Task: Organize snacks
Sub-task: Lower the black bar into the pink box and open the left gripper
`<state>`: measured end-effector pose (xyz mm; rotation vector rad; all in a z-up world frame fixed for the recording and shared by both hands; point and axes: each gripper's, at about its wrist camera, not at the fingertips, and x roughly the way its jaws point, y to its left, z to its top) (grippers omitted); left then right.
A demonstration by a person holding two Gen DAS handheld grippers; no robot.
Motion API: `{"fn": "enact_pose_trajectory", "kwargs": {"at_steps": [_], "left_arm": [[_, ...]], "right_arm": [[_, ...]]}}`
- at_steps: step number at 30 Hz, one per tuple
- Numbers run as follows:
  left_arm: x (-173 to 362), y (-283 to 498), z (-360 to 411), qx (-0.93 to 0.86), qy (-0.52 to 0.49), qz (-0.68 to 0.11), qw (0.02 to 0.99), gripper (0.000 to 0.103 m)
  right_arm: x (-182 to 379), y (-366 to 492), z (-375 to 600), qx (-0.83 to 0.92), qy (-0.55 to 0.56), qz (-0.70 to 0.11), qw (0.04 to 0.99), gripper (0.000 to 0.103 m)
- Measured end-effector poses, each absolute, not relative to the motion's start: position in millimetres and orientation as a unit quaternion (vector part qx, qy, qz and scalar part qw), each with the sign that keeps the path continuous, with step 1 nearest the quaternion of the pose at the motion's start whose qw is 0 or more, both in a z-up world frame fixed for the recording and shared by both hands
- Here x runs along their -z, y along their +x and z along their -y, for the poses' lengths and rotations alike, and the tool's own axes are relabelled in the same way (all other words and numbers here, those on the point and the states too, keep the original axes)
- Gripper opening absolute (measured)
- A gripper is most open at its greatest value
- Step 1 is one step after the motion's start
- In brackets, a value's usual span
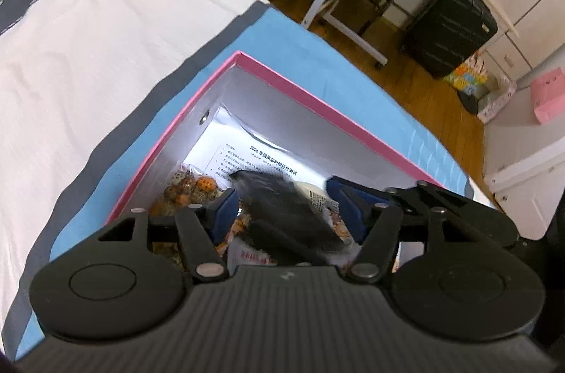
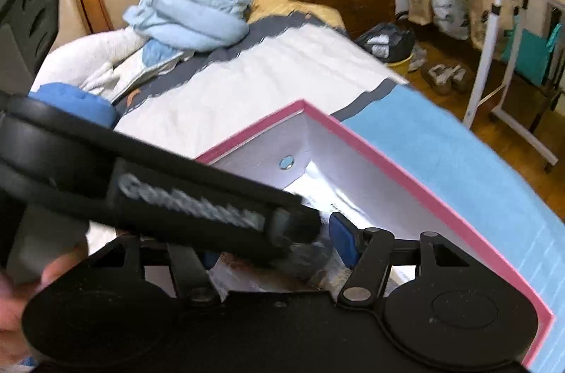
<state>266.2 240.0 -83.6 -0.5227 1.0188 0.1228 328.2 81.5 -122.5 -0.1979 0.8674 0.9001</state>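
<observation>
Several snack packets [image 1: 197, 193] are lying in the pink-rimmed box [image 1: 243, 55], low in the left wrist frame, beside a printed sheet [image 1: 254, 161] lining the box floor. One clear packet of orange-brown pieces is sitting at lower left of the box; a white packet with red print [image 1: 247, 254] is showing just under the left gripper [image 1: 282, 207]. Its blue fingers [image 1: 226, 210] are standing spread apart, holding nothing, hovering over the box with a blurred dark shape between them that may be the other tool.

In the right wrist frame the right gripper [image 2: 275, 242] is also reaching into the box; one blue finger [image 2: 342, 239] is visible, the other is hidden behind the left tool's black body crossing the frame, so I cannot tell whether it is clenched.

Judging from this, the task looks partly done: some snacks are already inside, and whether more are waiting outside is not visible.

The sheet's heading begins "2026", followed by Chinese characters too small to read reliably. The tool's lettering is too blurred to read.

The box is resting on the bed [image 1: 106, 37], on its blue blanket [image 1: 317, 55]; a plush goose [image 2: 197, 6] is lying at upper left of the right wrist frame.
</observation>
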Motion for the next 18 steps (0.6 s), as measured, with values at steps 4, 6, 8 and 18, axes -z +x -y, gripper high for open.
{"fn": "enact_pose_trajectory", "kwargs": {"at_steps": [4, 6, 8, 18], "left_arm": [[68.4, 247.9, -233.9, -0.059, -0.236, -0.468, 0.850, 0.062], [58.7, 238.2, -226.6, -0.057, -0.221, -0.467, 0.854, 0.062], [48.1, 228.5, -218.8, -0.051, -0.209, -0.465, 0.859, 0.062], [-8.0, 179.6, -161.5, 0.011, -0.139, -0.478, 0.867, 0.062]], "right_arm": [[104.1, 317.4, -58.7, -0.416, -0.088, -0.393, 0.816, 0.067], [92.4, 311.6, -45.7, -0.413, -0.094, -0.385, 0.820, 0.067], [80.0, 303.1, -32.0, -0.410, -0.103, -0.381, 0.822, 0.067], [21.6, 246.9, 62.2, -0.382, -0.142, -0.379, 0.831, 0.067]]}}
